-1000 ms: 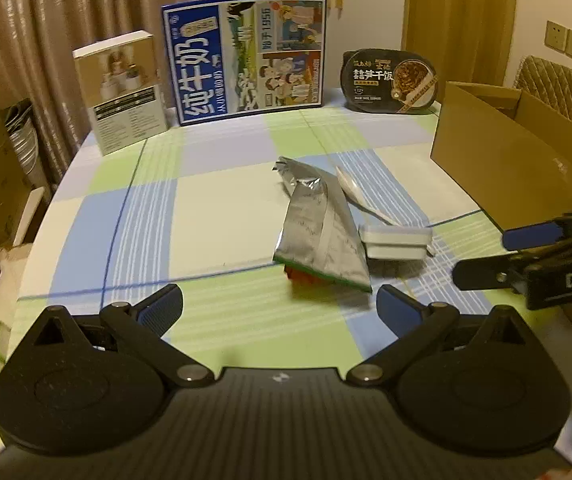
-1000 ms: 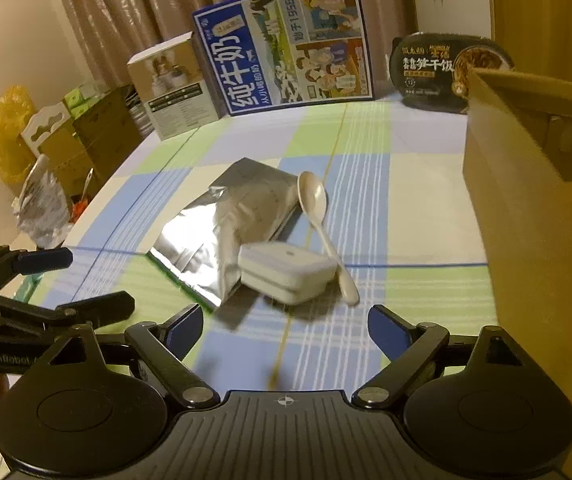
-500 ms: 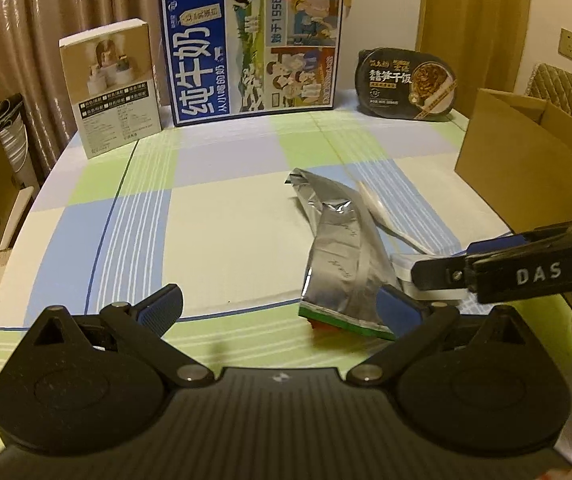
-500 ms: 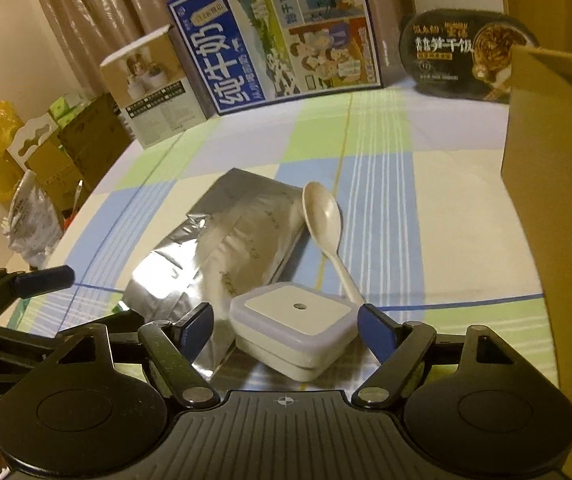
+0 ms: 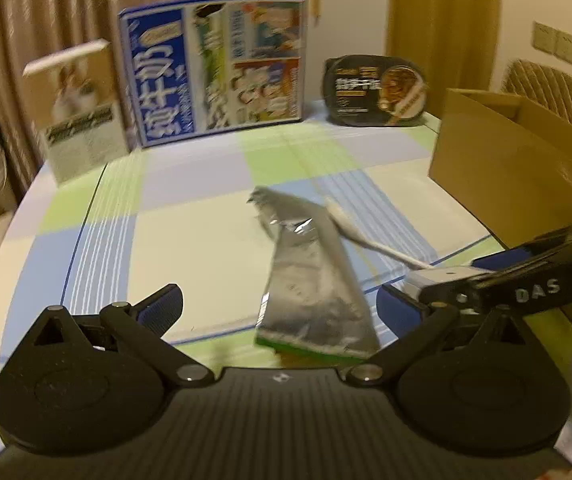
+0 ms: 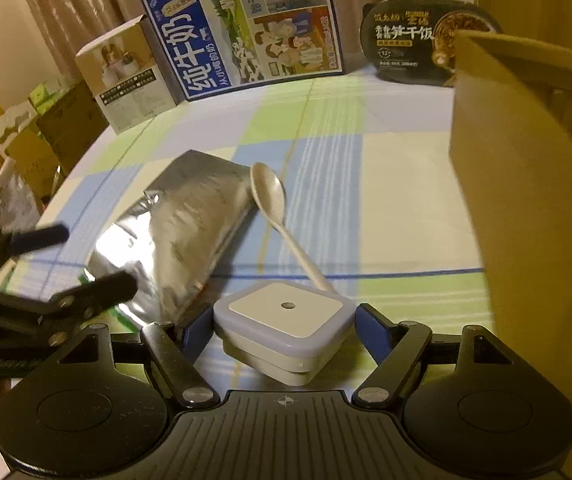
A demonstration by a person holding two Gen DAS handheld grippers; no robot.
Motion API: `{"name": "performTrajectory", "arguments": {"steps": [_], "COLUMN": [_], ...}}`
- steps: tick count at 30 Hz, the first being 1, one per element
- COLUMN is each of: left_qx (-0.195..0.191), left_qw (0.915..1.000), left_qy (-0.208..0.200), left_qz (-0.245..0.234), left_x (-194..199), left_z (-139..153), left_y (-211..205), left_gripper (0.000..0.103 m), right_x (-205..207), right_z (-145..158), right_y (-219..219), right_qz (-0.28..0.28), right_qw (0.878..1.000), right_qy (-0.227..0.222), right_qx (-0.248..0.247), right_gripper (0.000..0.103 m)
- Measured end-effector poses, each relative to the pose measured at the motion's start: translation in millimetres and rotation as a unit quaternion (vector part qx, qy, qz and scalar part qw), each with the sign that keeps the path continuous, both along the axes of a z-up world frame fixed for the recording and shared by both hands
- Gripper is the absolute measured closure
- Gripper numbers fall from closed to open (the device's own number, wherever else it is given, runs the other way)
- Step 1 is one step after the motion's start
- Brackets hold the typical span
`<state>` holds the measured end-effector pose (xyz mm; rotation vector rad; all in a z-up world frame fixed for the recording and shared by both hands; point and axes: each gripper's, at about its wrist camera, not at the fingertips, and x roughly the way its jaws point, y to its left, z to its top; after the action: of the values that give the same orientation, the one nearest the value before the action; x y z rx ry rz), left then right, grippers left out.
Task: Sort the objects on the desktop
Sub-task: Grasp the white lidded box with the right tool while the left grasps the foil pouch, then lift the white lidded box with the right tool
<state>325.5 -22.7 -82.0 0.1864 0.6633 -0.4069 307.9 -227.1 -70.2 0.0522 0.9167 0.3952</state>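
- We see our right gripper [image 6: 282,328] low over the near right part of the checked tablecloth [image 6: 398,200], its blue pads on either side of a small square white box [image 6: 286,322].
- Its jaws are closing; the white box sits between them, a narrow gap shows at the right pad, and at the left pad we cannot tell whether it touches.
- The white box rests on the cloth, its far corner just at the tip of the handle of a white spoon [image 6: 276,210].
- The spoon lies slanted toward the middle of the table, its bowl touching the far corner of a silver foil pouch [image 6: 178,232].
- The pouch lies flat, left of the white box and near the front edge; a green strip shows along its near end in the left wrist view.
- Our left gripper [image 5: 280,312] hangs over the front edge with its jaws wide, and the near end of the pouch [image 5: 314,292] lies between the pads without touching them.
- An open cardboard box [image 6: 526,200] stands along the right edge, close to the white box.
- At the far edge stand a blue milk carton [image 6: 246,24], a small tan box [image 6: 126,76] at its left, and a dark oval meal tray [image 6: 414,40] leaning upright at its right.
- Curtains [image 5: 46,20] hang behind the far edge.
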Motion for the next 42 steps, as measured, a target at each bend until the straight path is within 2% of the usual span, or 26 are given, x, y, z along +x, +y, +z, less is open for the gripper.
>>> {"name": "performTrajectory", "arguments": {"steps": [3, 5, 8, 10, 12, 13, 15, 17, 19, 22, 30, 36, 39, 41, 42], "left_qx": [0.031, 0.042, 0.042, 0.045, 0.052, 0.053, 0.055, 0.066, 0.079, 0.079, 0.065, 0.055, 0.045, 0.041, 0.039], "left_qw": [0.9993, 0.9989, 0.9989, 0.9987, 0.9983, 0.9981, 0.9976, 0.9965, 0.9951, 0.9944, 0.9915, 0.9916, 0.9917, 0.9927, 0.9935], "left_qy": [-0.015, -0.013, -0.006, 0.0, -0.002, -0.003, -0.002, 0.0, 0.005, 0.016, 0.059, 0.083, 0.095, 0.095, 0.092], "left_qz": [-0.015, -0.02, -0.021, -0.023, -0.026, -0.03, -0.041, -0.05, -0.059, -0.069, -0.095, -0.083, -0.073, -0.061, -0.055], "left_x": [0, 3, 9, 12, 12, 10, 6, 0, -8, -22, -78, -122, -132, -132, -131], "left_z": [-4, -9, -13, -16, -17, -17, -14, -12, -11, -7, 1, 3, 3, 5, 6], "left_y": [-17, -24, -32, -37, -42, -44, -48, -52, -56, -54, -27, 3, 14, 17, 17], "left_gripper": [0.003, 0.011, 0.027, 0.045, 0.055, 0.064, 0.074, 0.077, 0.087, 0.092, 0.093, 0.093, 0.088, 0.082, 0.076], "right_x": [-9, -13, -14, -15, -17, -18, -21, -25, -29, -37, -70, -89, -94, -98, -100], "right_z": [-1, -2, -2, -1, -1, -1, 0, 0, 2, 4, 13, 7, 6, 4, 3], "right_y": [-4, -7, -10, -12, -12, -12, -12, -13, -15, -17, -13, -7, -3, -3, -5], "right_qz": [0.004, 0.006, 0.007, 0.009, 0.01, 0.01, 0.011, 0.013, 0.014, 0.016, 0.044, 0.075, 0.084, 0.081, 0.075], "right_qw": [1.0, 1.0, 1.0, 1.0, 1.0, 1.0, 1.0, 1.0, 1.0, 1.0, 0.999, 0.997, 0.996, 0.996, 0.996], "right_qy": [-0.004, -0.004, -0.005, -0.006, -0.008, -0.009, -0.011, -0.014, -0.014, -0.011, -0.005, 0.001, -0.013, -0.019, -0.02], "right_qx": [-0.015, -0.017, -0.011, -0.006, -0.007, -0.007, -0.009, -0.01, -0.01, -0.006, 0.0, -0.008, -0.024, -0.033, -0.032], "right_gripper": [0.029, 0.029, 0.03, 0.035, 0.035, 0.035, 0.035, 0.035, 0.036, 0.036, 0.036, 0.036, 0.036, 0.028, 0.026]}}
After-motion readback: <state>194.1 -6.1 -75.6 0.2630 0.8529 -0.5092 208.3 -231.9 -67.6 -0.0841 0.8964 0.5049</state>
